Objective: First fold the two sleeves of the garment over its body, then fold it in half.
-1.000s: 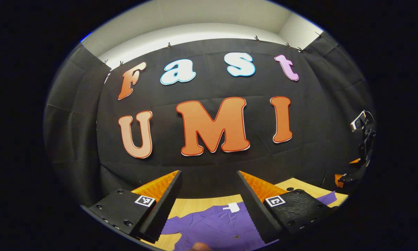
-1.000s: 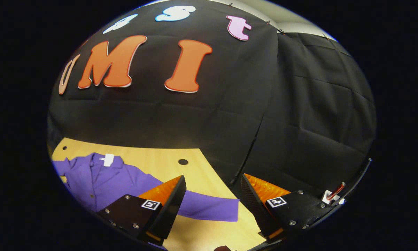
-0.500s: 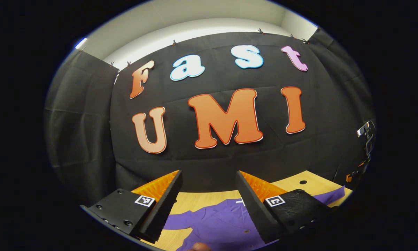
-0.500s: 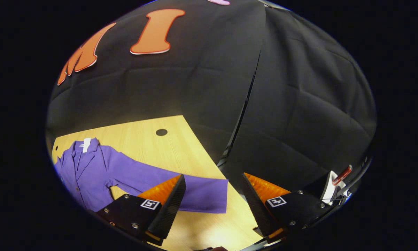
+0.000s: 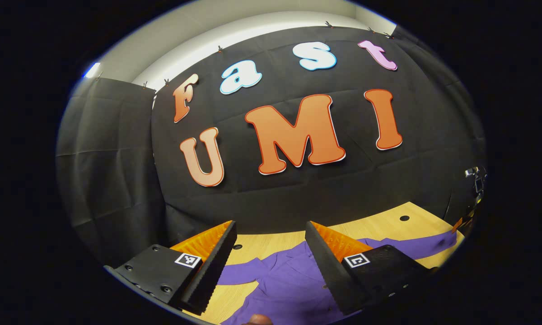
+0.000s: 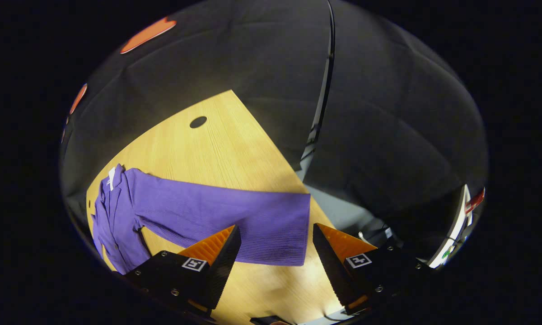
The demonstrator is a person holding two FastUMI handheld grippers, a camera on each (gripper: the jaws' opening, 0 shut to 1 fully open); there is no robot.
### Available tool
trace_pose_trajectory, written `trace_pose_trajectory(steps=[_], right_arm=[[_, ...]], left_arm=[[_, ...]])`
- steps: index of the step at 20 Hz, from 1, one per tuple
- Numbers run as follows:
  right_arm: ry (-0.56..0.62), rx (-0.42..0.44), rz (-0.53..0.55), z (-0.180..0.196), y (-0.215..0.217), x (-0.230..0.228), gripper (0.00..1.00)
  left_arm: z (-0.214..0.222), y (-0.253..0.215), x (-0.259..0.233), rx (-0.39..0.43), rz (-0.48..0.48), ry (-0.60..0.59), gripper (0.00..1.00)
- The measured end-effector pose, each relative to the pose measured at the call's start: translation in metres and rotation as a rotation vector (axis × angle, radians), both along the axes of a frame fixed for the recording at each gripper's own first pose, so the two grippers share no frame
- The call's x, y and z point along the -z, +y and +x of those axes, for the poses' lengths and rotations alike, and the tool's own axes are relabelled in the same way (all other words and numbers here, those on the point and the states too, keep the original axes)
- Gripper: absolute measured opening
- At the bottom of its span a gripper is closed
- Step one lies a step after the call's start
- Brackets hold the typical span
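A: Where is the garment relative to each claw?

B: The purple garment (image 6: 171, 212) lies flat on the wooden table (image 6: 217, 149). In the right gripper view its sleeve (image 6: 235, 221) stretches out toward the right gripper (image 6: 275, 253), the cuff end sitting between and just past the fingers. The jaws are spread wide and hold nothing. In the left gripper view the left gripper (image 5: 268, 257) hangs above the garment's body (image 5: 284, 284), also spread apart with nothing between the fingers.

A: Counts?

B: One garment, two sleeves laid outward (neither is folded over the body), two grippers. Each finger mount carries one square black-and-white marker (image 6: 194, 264), so four in all.

A: Any writing?

B: A small white tag (image 6: 111, 178) sits at the collar; whatever is printed on it is too small to read.
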State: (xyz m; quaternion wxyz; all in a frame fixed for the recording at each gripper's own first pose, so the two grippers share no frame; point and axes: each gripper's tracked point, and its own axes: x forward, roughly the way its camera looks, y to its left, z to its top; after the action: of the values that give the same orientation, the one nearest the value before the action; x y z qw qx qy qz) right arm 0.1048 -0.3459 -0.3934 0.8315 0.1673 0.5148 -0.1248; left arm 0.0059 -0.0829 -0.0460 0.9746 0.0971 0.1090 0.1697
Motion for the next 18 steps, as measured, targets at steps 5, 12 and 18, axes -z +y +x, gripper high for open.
trace_pose_trajectory(steps=[5, 12, 18], right_arm=[[0.128, 0.030, 0.056, 0.002, -0.012, 0.036, 0.95], [0.213, 0.037, -0.011, 0.004, -0.018, 0.056, 0.89], [0.184, 0.087, 0.121, 0.015, 0.002, 0.048, 0.04]], left_arm=[[-0.005, -0.010, 0.011, -0.026, -0.002, 0.034, 0.99], [-0.004, -0.020, 0.021, -0.026, 0.045, 0.068, 0.99], [-0.013, 0.002, 0.036, -0.046, 0.007, 0.092, 0.99]])
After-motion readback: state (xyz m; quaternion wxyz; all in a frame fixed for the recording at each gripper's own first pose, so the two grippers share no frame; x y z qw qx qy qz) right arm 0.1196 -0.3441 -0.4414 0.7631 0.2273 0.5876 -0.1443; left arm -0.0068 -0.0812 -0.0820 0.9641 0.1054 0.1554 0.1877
